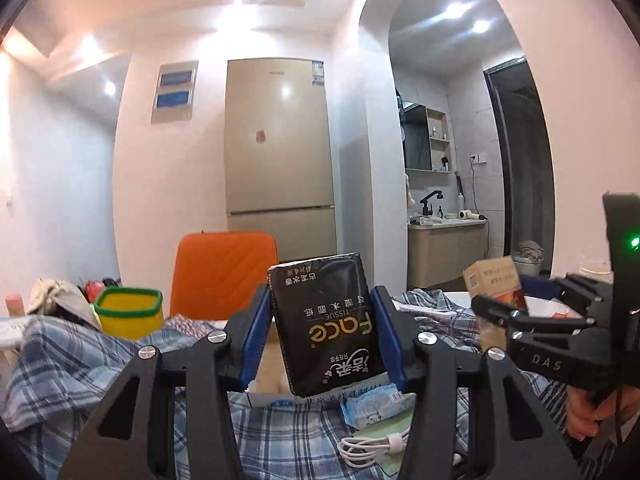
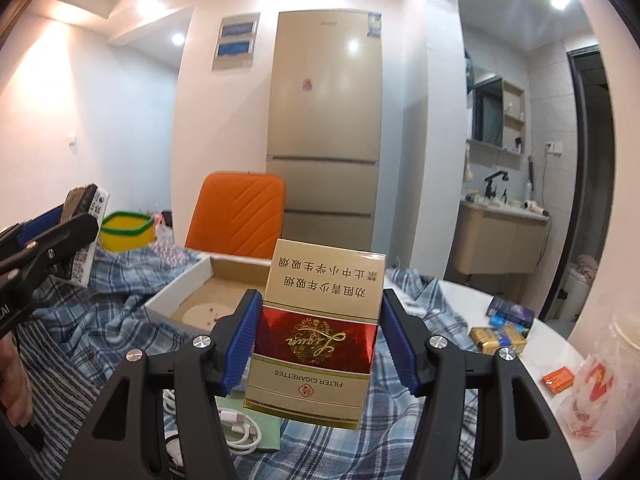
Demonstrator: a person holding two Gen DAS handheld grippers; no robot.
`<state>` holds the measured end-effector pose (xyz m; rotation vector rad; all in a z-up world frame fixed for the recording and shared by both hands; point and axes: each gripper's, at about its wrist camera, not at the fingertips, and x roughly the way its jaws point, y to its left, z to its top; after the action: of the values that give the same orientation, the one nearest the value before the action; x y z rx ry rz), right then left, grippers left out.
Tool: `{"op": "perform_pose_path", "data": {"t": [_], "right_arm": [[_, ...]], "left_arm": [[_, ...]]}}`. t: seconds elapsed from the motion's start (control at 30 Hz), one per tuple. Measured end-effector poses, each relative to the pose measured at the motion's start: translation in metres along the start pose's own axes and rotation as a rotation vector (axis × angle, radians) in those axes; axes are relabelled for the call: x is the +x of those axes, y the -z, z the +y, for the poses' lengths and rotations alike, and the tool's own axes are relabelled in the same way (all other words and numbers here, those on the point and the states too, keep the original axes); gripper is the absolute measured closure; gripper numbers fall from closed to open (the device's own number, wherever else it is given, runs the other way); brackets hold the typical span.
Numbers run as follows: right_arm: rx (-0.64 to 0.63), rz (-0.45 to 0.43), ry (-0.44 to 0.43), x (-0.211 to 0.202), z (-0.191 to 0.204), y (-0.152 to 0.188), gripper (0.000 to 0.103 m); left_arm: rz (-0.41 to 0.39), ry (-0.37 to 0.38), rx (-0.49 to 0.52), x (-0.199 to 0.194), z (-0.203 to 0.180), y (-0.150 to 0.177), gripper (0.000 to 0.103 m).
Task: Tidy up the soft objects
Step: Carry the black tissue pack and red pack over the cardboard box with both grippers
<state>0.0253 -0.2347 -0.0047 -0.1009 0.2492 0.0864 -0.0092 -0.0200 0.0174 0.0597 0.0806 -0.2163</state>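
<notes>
My left gripper (image 1: 322, 328) is shut on a black tissue pack (image 1: 326, 324) with gold lettering and holds it upright above the plaid cloth. It also shows at the left edge of the right wrist view (image 2: 86, 232). My right gripper (image 2: 316, 336) is shut on a gold and red cigarette box (image 2: 316, 332) and holds it above the table. That box and gripper show at the right of the left wrist view (image 1: 496, 284). An open cardboard box (image 2: 208, 292) lies just behind both held items.
A blue plaid cloth (image 2: 96, 320) covers the table. A yellow basket with a green rim (image 1: 130, 312) stands at the back left before an orange chair (image 2: 240, 212). A white cable (image 1: 372, 446), small packets (image 2: 504, 332) and a plastic cup (image 2: 600, 376) lie nearby.
</notes>
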Motion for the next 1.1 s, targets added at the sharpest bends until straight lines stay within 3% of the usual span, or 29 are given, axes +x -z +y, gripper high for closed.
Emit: {"op": "perform_pose_path", "data": {"t": [0.13,0.33,0.57,0.73,0.93,1.1], "right_arm": [[-0.004,-0.044,0.008,-0.012,0.004,-0.015,0.041],[-0.035,-0.139,0.009,-0.019,0.015,-0.067,0.041],[-0.011,-0.193,0.046,0.025,0.02,-0.113,0.041],[0.046,-0.159,0.069,0.073,0.018,-0.124,0.041],[0.029,-0.056,0.062,0.117,0.02,-0.086,0.041],[-0.036,0.106,-0.02,0.153,0.034,-0.064,0.041]], "left_arm": [[-0.028,-0.027,-0.036,0.001,0.003,-0.014,0.055],[-0.108,-0.04,-0.029,0.015,0.009,-0.05,0.055],[-0.148,-0.036,-0.051,0.057,0.017,-0.077,0.055],[-0.085,-0.062,-0.062,0.094,0.023,-0.072,0.055],[0.028,-0.035,-0.064,0.122,0.038,-0.045,0.055],[0.285,-0.018,-0.05,0.159,0.036,-0.026,0.055]]}}
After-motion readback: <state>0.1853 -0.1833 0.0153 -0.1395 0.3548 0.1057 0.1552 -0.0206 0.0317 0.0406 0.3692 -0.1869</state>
